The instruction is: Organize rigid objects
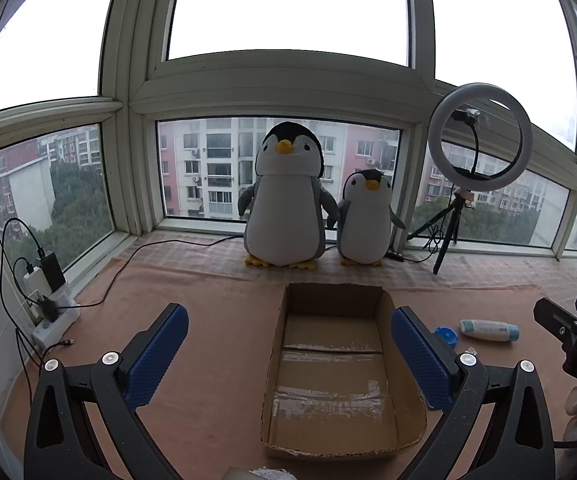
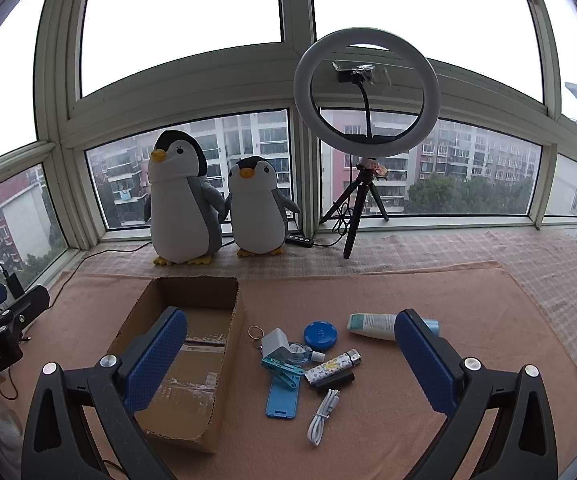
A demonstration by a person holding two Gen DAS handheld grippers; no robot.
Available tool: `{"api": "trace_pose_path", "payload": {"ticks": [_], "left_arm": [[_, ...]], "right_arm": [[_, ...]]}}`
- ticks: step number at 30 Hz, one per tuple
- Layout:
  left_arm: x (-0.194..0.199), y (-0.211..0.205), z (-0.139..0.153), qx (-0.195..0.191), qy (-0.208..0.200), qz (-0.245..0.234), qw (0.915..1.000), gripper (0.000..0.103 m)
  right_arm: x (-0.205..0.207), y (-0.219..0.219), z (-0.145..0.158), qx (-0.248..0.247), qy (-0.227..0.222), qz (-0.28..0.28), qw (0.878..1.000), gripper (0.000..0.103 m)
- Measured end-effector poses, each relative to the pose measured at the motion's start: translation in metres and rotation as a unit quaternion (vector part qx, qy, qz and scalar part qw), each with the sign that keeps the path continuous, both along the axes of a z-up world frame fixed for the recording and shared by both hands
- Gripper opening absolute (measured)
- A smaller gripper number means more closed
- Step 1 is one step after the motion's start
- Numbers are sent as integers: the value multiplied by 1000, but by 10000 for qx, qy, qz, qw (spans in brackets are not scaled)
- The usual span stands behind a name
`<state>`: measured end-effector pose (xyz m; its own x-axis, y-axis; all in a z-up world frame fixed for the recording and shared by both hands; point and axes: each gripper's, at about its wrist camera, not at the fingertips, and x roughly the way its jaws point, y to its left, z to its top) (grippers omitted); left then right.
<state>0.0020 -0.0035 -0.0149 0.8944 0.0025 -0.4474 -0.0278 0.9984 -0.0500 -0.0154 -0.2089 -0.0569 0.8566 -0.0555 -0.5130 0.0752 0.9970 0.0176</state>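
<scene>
An open cardboard box lies empty on the pink mat. Right of it sits a cluster of small items: a white tube, a blue round case, a patterned lighter, a black stick, a teal clip, a light-blue flat piece, a grey keyring tag and a coiled white cable. My left gripper hangs open above the box. My right gripper hangs open above the cluster, holding nothing.
Two plush penguins and a ring light on a tripod stand along the window sill. A power strip with chargers and cables lies at the left wall. The mat extends right of the items.
</scene>
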Motion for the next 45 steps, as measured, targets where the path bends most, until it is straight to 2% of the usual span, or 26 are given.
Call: {"api": "trace_pose_path", "payload": {"ticks": [10,17,24,32,36,43,45], "left_arm": [[3,1,-5,24,101,11,9999,103],[13,5,-17,43,342,51,9994,103],[33,14,-52,100,897,162,9958,103],[52,26,-100,-119,1523,212,9880,103],[60,27,-118,-77,1709,226,9850,103],[72,24,-144,-64,2036,173,9789,96],[74,23,-149,-44,2078,159,9780,96]], "right_arm": [[3,-1,-3,13,115,-14,9999,103],[8,-9,-10,-14,280,-79,9996,103],[8,-29,-24,-19,519,-158,9985,103],[5,-61,-45,-8,914,-423,9949,103],[4,-73,-56,99,1102,-487,9927,103],[7,-74,-81,408,1460,-367,9878,102],[10,-72,-87,510,1539,-326,9862,99]]}}
